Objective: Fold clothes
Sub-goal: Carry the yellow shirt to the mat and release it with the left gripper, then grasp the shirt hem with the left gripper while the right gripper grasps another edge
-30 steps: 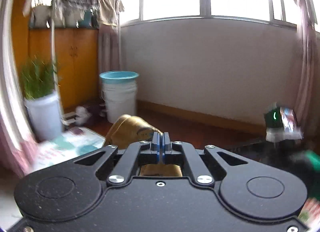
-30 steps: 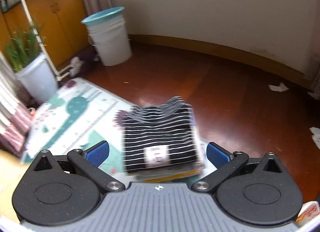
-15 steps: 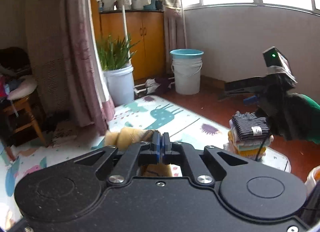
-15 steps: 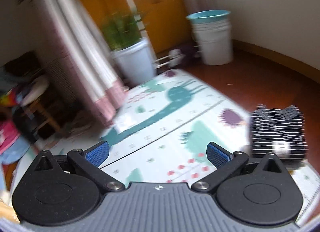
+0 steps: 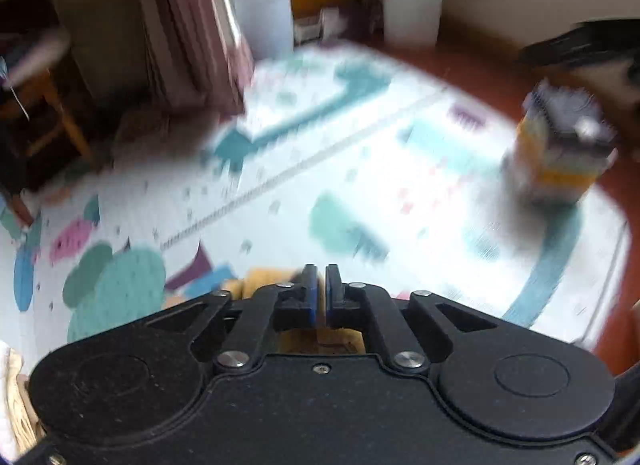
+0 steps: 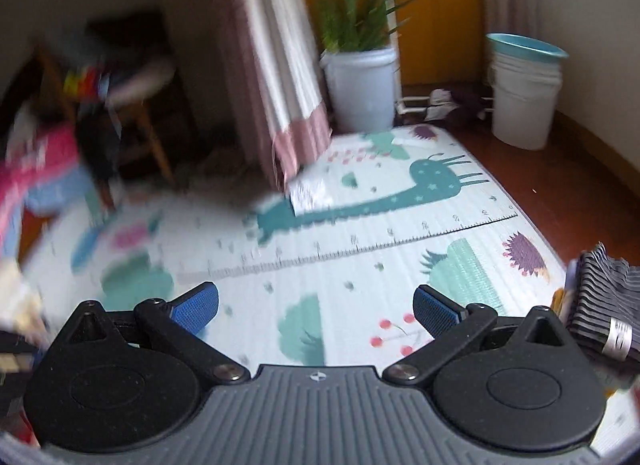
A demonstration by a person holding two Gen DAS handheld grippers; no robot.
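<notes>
- left gripper (image 5: pixel 321 289) points down at the play mat (image 5: pixel 360 193); its jaws are opening, with a narrow gap between the blue pads. a yellow garment (image 5: pixel 266 279) shows just under and behind the fingers; i cannot tell whether cloth is between the pads.
- step, as i judge it: this yellow piece is being released onto the mat so it can be spread and folded. the next move calls for letting it drop clear, then finding an edge or corner to pull flat.
- the garment looks soft, thick and crumpled, likely to bunch. the mat is smooth, flat foam printed with dinosaurs and a ruler line.
- right gripper (image 6: pixel 316 307) hangs over the mat with jaws wide apart, holding nothing.
- far right, the folded stack (image 6: pixel 604 305), striped knit on top with neat squared edges, sits at the mat's edge.
</notes>
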